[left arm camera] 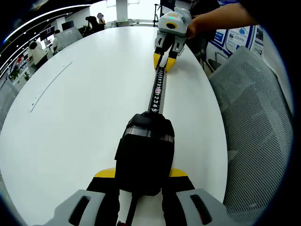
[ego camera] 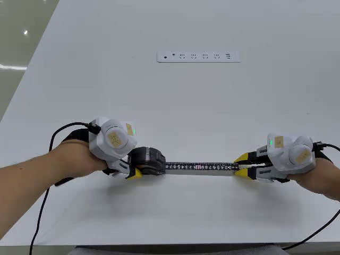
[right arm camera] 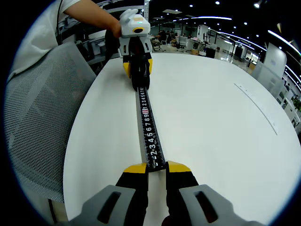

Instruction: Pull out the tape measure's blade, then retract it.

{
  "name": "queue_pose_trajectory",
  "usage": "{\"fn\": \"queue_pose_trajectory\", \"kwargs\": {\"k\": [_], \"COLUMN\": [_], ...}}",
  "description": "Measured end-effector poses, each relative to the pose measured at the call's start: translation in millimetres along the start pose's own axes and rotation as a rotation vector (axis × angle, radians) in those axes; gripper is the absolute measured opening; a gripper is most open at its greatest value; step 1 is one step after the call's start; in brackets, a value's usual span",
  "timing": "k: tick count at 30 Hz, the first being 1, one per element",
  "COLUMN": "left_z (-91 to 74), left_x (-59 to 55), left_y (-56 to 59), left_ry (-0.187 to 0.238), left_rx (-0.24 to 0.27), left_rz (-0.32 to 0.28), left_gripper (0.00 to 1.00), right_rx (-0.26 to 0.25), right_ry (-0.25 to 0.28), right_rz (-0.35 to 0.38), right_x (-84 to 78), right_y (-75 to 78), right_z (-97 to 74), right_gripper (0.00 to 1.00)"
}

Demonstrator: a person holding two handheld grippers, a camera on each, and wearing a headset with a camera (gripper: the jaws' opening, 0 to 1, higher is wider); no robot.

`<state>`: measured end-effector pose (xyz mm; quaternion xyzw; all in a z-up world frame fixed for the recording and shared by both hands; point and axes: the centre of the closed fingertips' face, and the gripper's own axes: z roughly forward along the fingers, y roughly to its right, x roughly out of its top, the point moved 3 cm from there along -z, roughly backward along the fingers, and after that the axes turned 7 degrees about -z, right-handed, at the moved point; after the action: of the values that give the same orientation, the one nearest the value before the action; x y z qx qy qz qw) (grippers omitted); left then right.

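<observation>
While right tool (right arm camera: 156, 168) pinches, blade (right arm camera: 148, 127) lies flat.

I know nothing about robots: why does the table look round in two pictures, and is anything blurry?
Head view: soft even light, faint shadows on the table, its edges straight. Left gripper view: a fisheye lens curves the table and swells the near tape measure. Right gripper view: same bending; blade numbers sharp, ceiling lights glare far off.

Open-plan office with rows of desks (right arm camera: 188, 44) and ceiling spotlights (right arm camera: 211, 18).
</observation>
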<state>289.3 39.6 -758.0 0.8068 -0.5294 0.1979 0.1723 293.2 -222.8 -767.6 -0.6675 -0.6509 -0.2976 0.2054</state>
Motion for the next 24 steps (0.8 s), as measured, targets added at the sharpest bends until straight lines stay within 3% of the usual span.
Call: {"fn": "queue_pose_trajectory", "kwargs": {"k": [24], "left_z": [-0.7], "left_x": [1.0], "left_y": [0.6], "left_ry": [0.005], "left_rx": [-0.001], "left_rz": [-0.006], "left_gripper": [0.32], "right_rx": [-0.001], "right_ry": [-0.035], "right_rz": [-0.007], "right_x": [-9.0], "right_y": [-1.8], "right_z": [-19.4], "right_gripper": [0.09]}}
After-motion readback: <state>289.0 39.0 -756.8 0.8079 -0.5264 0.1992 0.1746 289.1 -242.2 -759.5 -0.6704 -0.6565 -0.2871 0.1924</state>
